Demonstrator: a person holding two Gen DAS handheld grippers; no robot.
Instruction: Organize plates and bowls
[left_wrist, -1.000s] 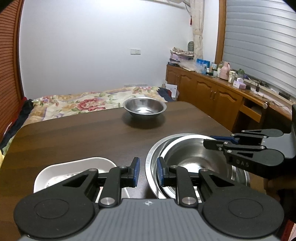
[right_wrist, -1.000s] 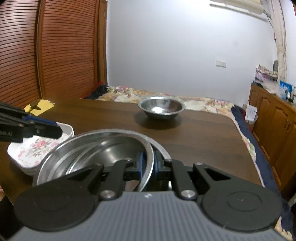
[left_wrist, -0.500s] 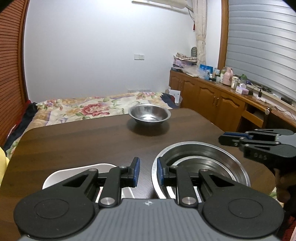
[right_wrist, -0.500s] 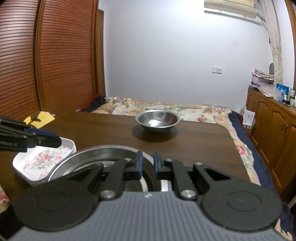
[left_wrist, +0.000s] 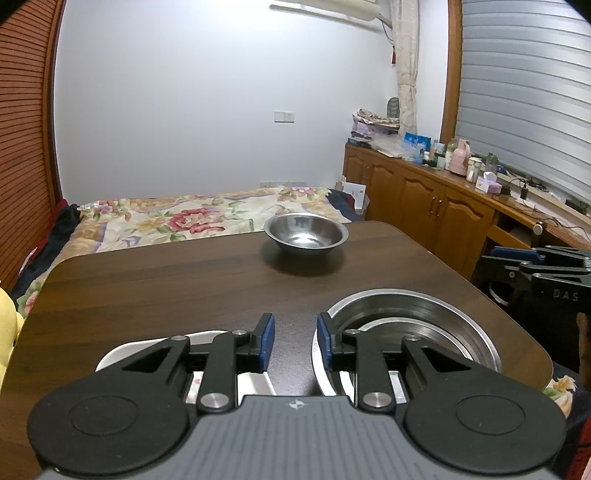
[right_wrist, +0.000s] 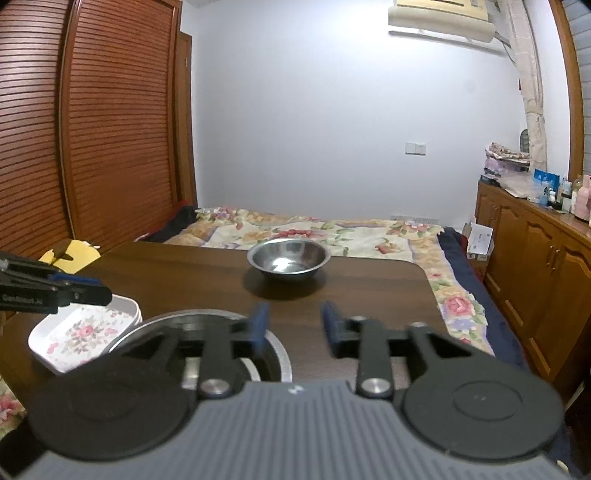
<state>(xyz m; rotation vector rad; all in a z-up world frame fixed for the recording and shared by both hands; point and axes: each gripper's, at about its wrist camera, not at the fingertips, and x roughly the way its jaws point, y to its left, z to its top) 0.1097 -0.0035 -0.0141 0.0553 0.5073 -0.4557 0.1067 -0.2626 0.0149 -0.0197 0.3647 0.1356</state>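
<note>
A stack of steel dishes (left_wrist: 413, 325) sits at the near right of the dark wooden table (left_wrist: 166, 280); it also shows in the right wrist view (right_wrist: 207, 325). A white floral square plate (right_wrist: 81, 332) lies left of it, partly hidden under my left gripper (left_wrist: 295, 332). A small steel bowl (left_wrist: 306, 232) stands alone at the table's far side, also in the right wrist view (right_wrist: 288, 258). My left gripper is open and empty above the gap between plate and stack. My right gripper (right_wrist: 293, 326) is open and empty, just right of the stack.
A bed with a floral quilt (left_wrist: 192, 218) lies beyond the table's far edge. Wooden cabinets (left_wrist: 424, 199) with bottles on top run along the right wall. A slatted wooden door (right_wrist: 110, 129) stands at the left. A yellow object (right_wrist: 74, 254) sits off the table's left edge.
My right gripper opened and let go of the steel dish, which now rests in the stack. Both grippers drew back and rose a little.
</note>
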